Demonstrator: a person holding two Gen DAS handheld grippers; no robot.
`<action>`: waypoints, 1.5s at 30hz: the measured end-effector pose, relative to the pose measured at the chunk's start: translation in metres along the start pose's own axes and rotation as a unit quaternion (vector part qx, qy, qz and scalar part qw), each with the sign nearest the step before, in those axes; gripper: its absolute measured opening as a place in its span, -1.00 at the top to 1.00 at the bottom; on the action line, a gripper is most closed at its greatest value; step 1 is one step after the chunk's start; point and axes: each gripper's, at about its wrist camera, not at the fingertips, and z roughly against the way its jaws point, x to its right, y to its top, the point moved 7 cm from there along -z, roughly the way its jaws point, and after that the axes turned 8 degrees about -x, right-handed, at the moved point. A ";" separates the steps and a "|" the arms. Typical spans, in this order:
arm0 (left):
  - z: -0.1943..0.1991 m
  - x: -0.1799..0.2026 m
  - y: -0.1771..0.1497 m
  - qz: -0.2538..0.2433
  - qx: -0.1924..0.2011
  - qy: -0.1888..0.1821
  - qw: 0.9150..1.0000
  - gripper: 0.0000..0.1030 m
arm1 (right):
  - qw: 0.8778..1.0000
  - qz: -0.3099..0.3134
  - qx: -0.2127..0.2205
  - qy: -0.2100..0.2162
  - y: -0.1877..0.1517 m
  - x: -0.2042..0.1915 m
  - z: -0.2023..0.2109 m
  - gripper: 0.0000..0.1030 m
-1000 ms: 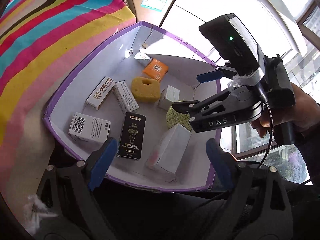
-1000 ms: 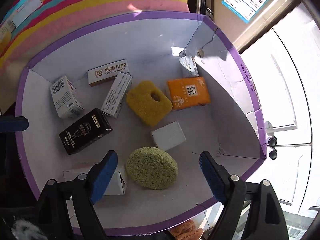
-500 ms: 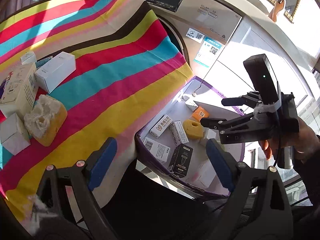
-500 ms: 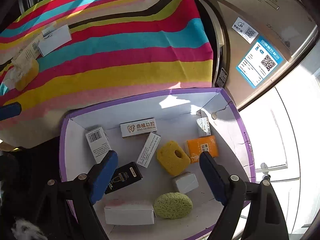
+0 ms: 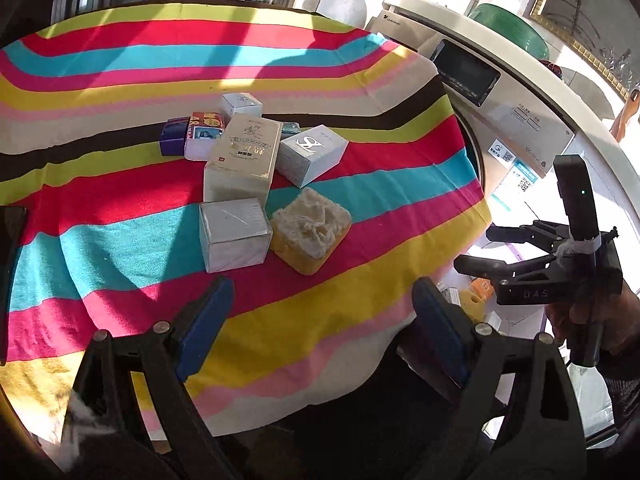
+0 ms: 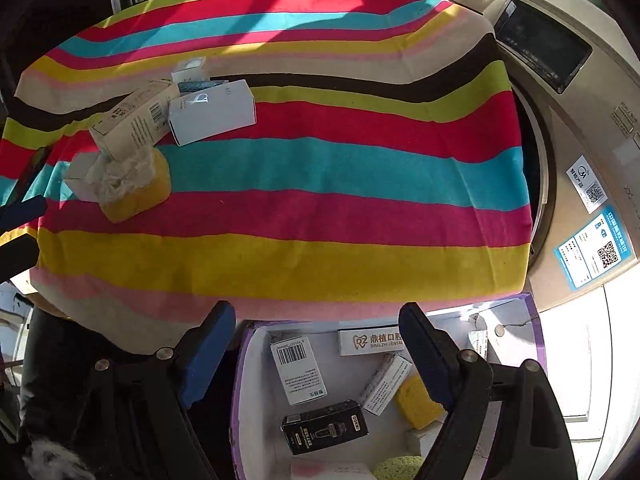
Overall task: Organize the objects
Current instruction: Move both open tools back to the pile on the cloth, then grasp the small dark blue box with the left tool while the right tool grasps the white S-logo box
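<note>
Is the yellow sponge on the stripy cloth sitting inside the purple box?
No, the torn yellow sponge lies on the striped cloth, beside a white box.

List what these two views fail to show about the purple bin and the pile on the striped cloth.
- Purple bin, right wrist view: its near part is cut off by the picture's lower edge, and the right claw fingers cover part of the yellow sponge.
- Purple bin, left wrist view: mostly hidden behind the right claw.
- Teal item, left wrist view: largely hidden behind the tall cream box; what it is cannot be told.

Small boxes (image 5: 240, 160) & torn yellow sponge (image 5: 310, 236) clustered on striped cloth (image 5: 360, 208).
</note>
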 end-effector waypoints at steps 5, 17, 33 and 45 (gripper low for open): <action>0.007 -0.028 -0.003 0.029 0.005 0.015 0.999 -0.79 | 0.999 0.019 0.029 0.025 0.036 -0.029 -0.001 -0.65; 0.025 -0.071 0.004 0.070 0.024 0.044 0.996 -0.79 | 0.993 0.073 0.067 0.065 0.127 -0.077 -0.016 -0.78; 0.016 -0.100 0.029 0.074 0.020 0.060 0.995 -0.79 | 0.987 0.143 0.043 0.063 0.163 -0.093 -0.059 -0.99; -0.016 -0.132 0.077 0.039 0.002 0.078 0.996 -0.71 | 0.989 0.126 0.039 0.066 0.175 -0.088 -0.083 -0.98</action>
